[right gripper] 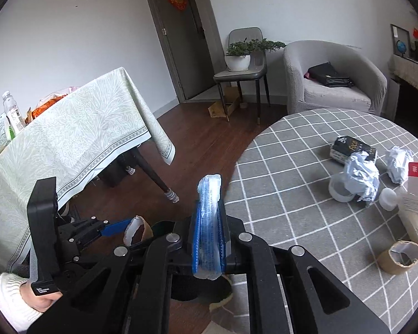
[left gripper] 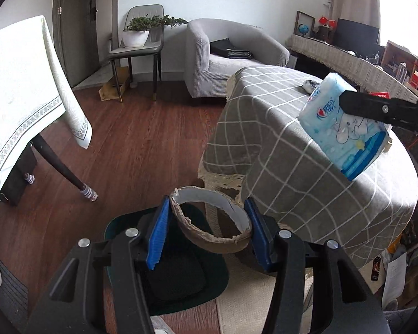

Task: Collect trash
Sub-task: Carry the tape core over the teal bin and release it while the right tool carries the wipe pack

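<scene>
Left wrist view: a torn cardboard tape ring [left gripper: 211, 218] is held across its width between the blue pads of the left gripper [left gripper: 209, 231], the jaws part-open around it and pressing on its outer wall, directly above a dark bin [left gripper: 167, 264] standing on the wooden floor [left gripper: 142, 144] beside the round table [left gripper: 306, 167]. A flattened blue tissue packet [right gripper: 208, 225] is clamped edge-on in the right gripper [right gripper: 209, 233], whose jaws are nearly closed on it; it is carried over the table's edge, near the bin but not yet above it. More trash is left on the checked cloth: a second cardboard ring [right gripper: 401, 256], crumpled paper [right gripper: 362, 178], another paper ball [right gripper: 398, 164], a dark small box [right gripper: 351, 147] and a clear tape roll [right gripper: 340, 192]. The ring is judged the likeliest thing to go astray: being light and ragged, it could catch on a pad when let go, or strike the bin's rim and roll off across the floor. The thin packet could slide from its narrow grip if swung quickly. With both grippers converging on one opening, a collision between them is also possible.
</scene>
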Demonstrator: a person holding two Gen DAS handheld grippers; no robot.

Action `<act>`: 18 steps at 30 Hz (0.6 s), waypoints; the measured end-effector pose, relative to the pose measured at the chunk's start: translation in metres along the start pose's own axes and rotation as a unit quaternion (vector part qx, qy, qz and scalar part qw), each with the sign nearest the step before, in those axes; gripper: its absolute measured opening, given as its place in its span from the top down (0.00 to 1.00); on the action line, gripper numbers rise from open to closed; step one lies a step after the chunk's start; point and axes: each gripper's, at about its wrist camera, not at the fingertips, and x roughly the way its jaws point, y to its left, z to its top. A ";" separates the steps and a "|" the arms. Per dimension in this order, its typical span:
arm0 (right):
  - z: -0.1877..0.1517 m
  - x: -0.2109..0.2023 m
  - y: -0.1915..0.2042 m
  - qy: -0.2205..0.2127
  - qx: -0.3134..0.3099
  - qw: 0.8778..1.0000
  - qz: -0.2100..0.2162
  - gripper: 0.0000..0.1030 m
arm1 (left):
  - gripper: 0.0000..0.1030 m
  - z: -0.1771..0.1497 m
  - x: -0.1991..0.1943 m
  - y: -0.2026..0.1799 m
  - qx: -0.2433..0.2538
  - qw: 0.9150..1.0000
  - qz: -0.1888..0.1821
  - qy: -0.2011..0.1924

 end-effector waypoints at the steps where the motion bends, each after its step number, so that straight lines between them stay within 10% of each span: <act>1: 0.000 0.005 0.005 0.003 -0.002 1.000 0.003 0.90 | 0.46 -0.004 0.004 0.006 0.001 1.000 0.006 0.006; 18: -0.009 0.107 0.070 0.091 -0.026 0.995 0.033 0.90 | 0.45 -0.069 0.061 0.089 -0.026 0.988 0.032 0.152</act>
